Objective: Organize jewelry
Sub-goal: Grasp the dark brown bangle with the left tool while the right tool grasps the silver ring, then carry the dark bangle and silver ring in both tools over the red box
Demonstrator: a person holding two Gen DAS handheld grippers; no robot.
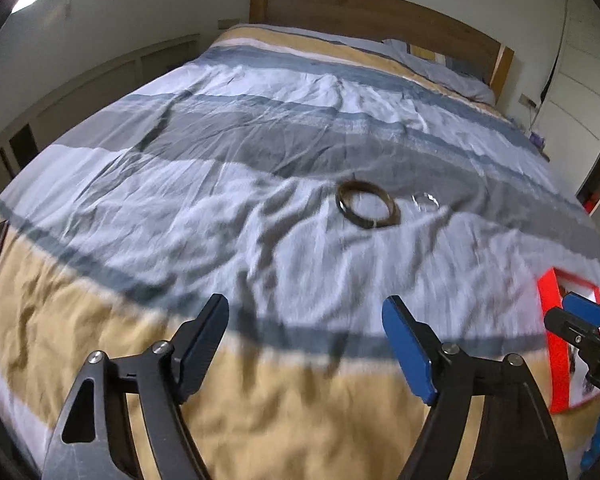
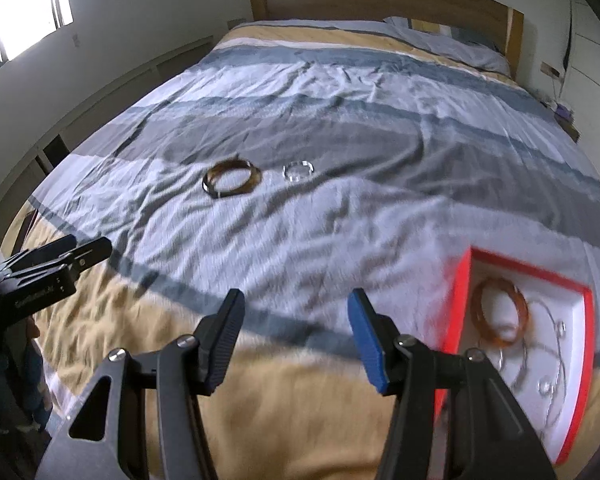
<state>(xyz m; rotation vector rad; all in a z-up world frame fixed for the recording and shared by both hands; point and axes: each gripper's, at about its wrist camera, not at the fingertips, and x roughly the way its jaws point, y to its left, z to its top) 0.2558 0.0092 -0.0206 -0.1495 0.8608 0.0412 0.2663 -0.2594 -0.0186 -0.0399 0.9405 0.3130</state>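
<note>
Claws over a striped bed (image 1: 220, 160): the left claw (image 1: 305, 344) and right claw (image 2: 296, 334) both hang released, gripping nothing. A brown bangle (image 2: 231, 179) and a clear ring (image 2: 299, 170) lie side by side on the cover, well ahead of both. Beside the right claw, a red box (image 2: 460, 292) holds an amber bangle (image 2: 500, 312) and chains.

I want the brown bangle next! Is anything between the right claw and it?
No, just bare rumpled blanket lies between the open right claw and the brown bangle; the right wrist view shows it.
</note>
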